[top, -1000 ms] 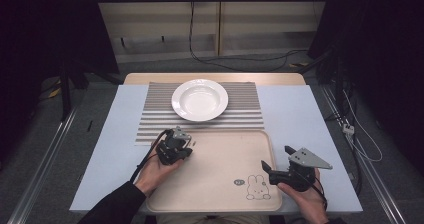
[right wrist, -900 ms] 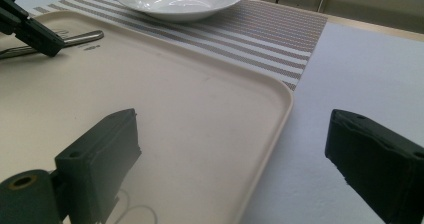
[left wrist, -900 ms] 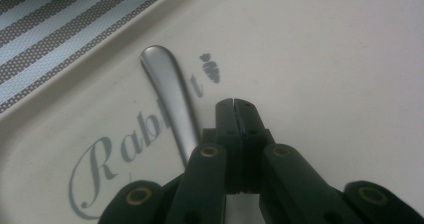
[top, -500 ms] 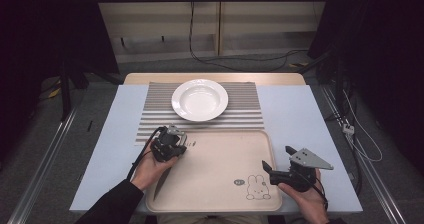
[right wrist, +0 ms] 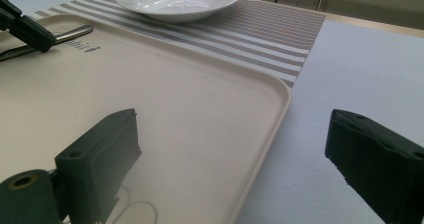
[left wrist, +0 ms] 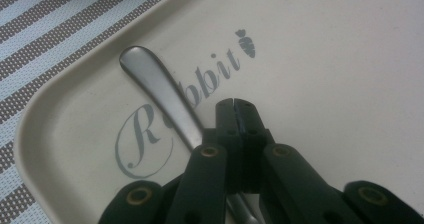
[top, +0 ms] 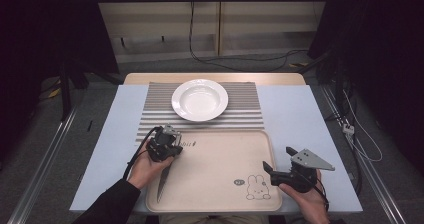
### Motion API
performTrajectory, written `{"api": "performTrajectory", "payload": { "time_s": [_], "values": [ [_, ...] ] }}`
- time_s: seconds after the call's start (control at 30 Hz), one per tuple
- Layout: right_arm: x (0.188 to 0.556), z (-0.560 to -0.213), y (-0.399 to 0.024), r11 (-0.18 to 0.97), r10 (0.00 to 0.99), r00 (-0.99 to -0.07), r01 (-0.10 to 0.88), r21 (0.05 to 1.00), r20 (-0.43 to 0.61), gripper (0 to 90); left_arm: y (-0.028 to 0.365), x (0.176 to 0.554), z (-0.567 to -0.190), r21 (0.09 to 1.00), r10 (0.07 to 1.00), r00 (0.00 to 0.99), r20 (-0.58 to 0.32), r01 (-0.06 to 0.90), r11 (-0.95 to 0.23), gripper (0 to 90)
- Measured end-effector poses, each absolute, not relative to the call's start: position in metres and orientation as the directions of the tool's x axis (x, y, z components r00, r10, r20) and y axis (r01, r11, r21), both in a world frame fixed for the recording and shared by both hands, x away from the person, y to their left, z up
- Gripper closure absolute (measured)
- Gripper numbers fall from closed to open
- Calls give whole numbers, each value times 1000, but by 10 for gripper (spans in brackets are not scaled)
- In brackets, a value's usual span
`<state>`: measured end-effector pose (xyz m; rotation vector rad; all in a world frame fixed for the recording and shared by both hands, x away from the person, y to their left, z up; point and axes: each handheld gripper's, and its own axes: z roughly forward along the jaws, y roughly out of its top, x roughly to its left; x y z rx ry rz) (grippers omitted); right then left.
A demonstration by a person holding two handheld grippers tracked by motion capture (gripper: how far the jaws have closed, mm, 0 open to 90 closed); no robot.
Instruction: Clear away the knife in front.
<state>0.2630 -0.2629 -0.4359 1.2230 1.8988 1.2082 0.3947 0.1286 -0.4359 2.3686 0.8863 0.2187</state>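
High view gives me the tray [top: 220, 179] at the table's near edge with much bare room in its middle. My left gripper [top: 163, 146] is near its far-left corner, jaws together, beside the knife [top: 164, 180], which runs along the left rim toward me. My right gripper [top: 292, 173] stands apart-jawed near the tray's right rim.

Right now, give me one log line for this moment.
left tongs: shut beside knife | right tongs: open, empty | knife: on tray | plate: empty
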Motion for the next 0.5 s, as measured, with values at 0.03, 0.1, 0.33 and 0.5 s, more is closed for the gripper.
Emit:
{"api": "performTrajectory", "payload": {
  "time_s": [0.03, 0.1, 0.33, 0.5],
  "values": [
    [263, -436, -264, 169, 909, -416, 391, 905, 9, 70, 129, 395, -436, 585, 646, 761, -50, 547, -599, 900],
    [263, -436, -265, 166, 910, -413, 393, 905, 12, 70, 129, 395, -436, 582, 650, 759, -45, 548, -600, 900],
    [264, -436, -263, 172, 908, -419, 391, 904, 8, 70, 138, 395, -436, 585, 672, 739, -44, 564, -583, 900],
    [264, -435, -262, 175, 911, -413, 389, 904, 1, 71, 144, 395, -436, 590, 685, 727, -47, 573, -568, 900]
  ]
}}
